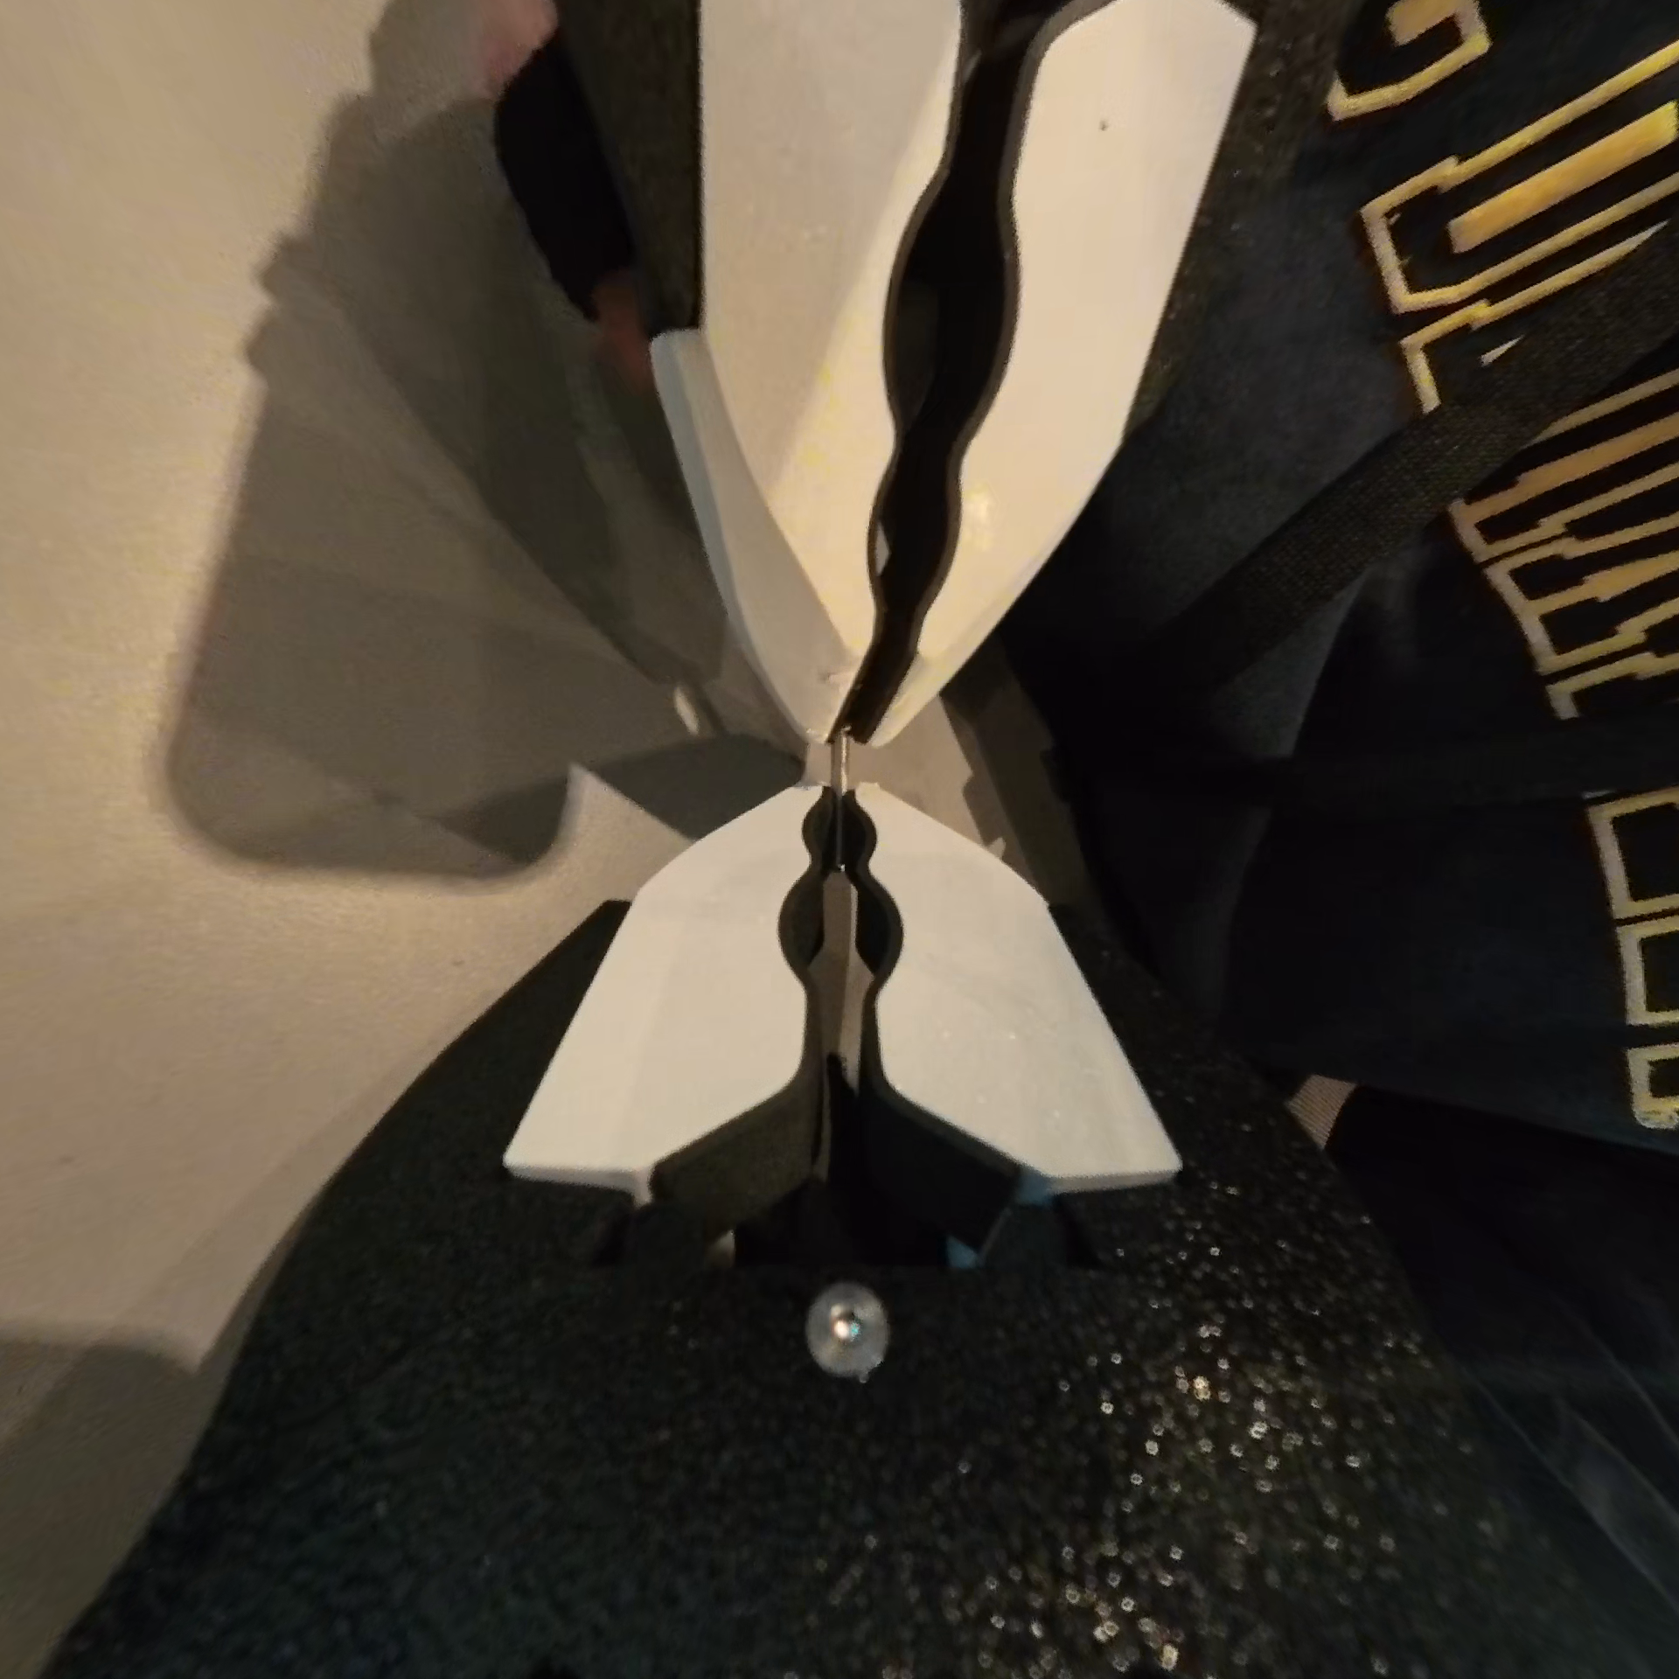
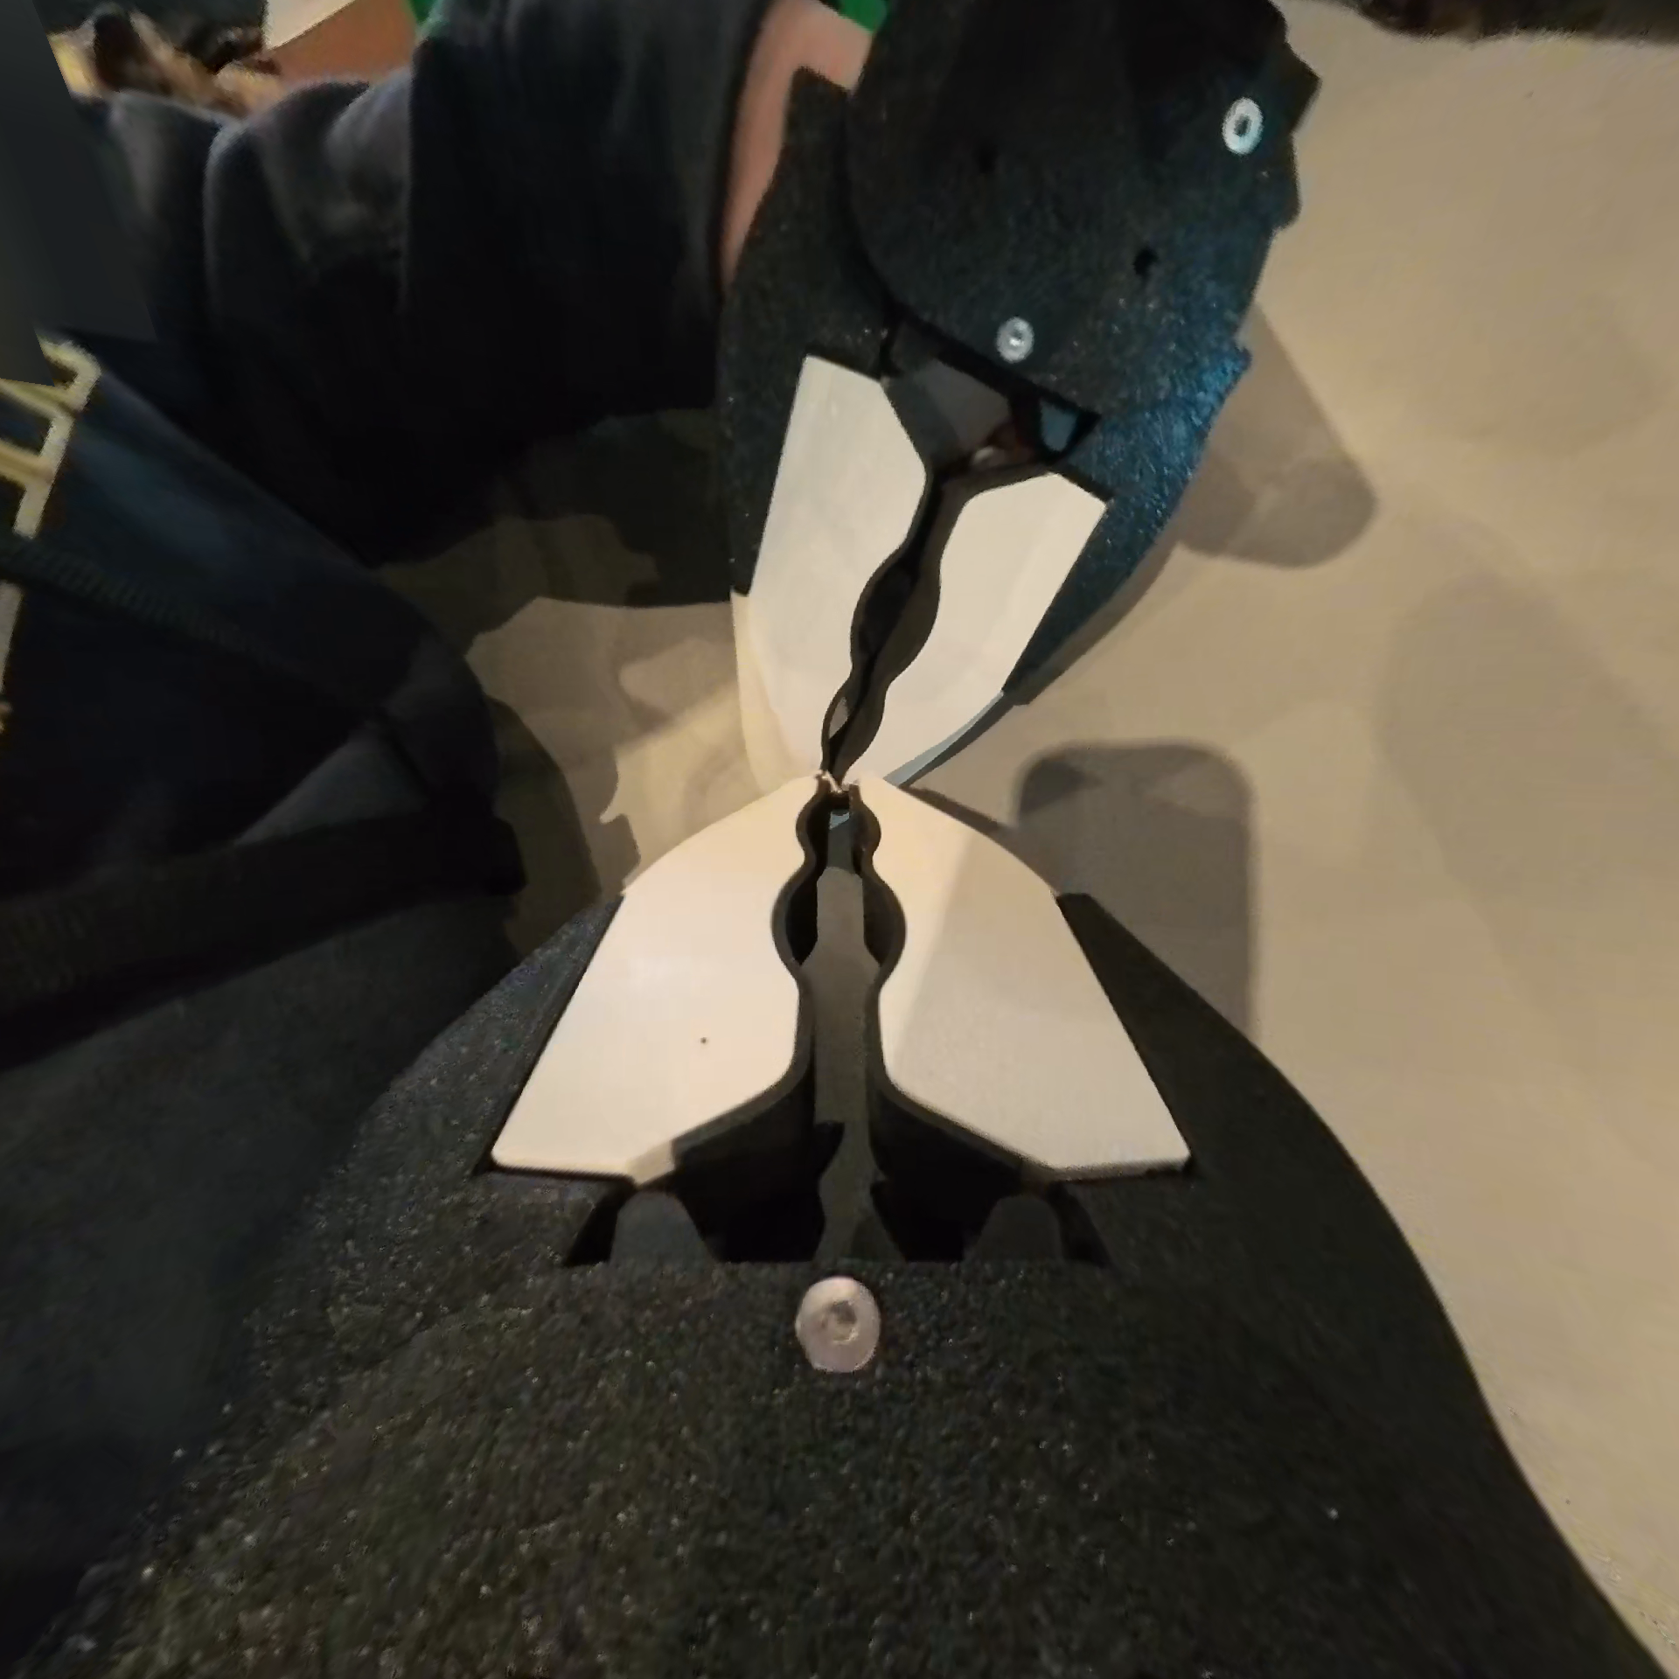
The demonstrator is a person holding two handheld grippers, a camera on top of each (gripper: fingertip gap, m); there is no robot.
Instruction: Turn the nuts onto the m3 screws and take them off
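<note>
The thin silvery metal screw (image 1: 841,772) runs lengthwise between the two grippers, its long axis in line with both pairs of fingers, one end in each. The left gripper (image 1: 838,804), white-fingered with a black textured body, has its jaws closed on the near end of the screw. The right gripper (image 1: 849,727), of the same make, meets it tip to tip with its jaws pinched on the far end; whether it grips a nut there is too small to tell. All this hangs above a plain beige tabletop (image 1: 182,273). A person's dark garment with yellow lettering (image 1: 1454,454) crowds in beside the grippers.

In the right wrist view, the two grippers (image 2: 836,792) again touch tip to tip, with a dark sleeve (image 2: 409,300) behind.
</note>
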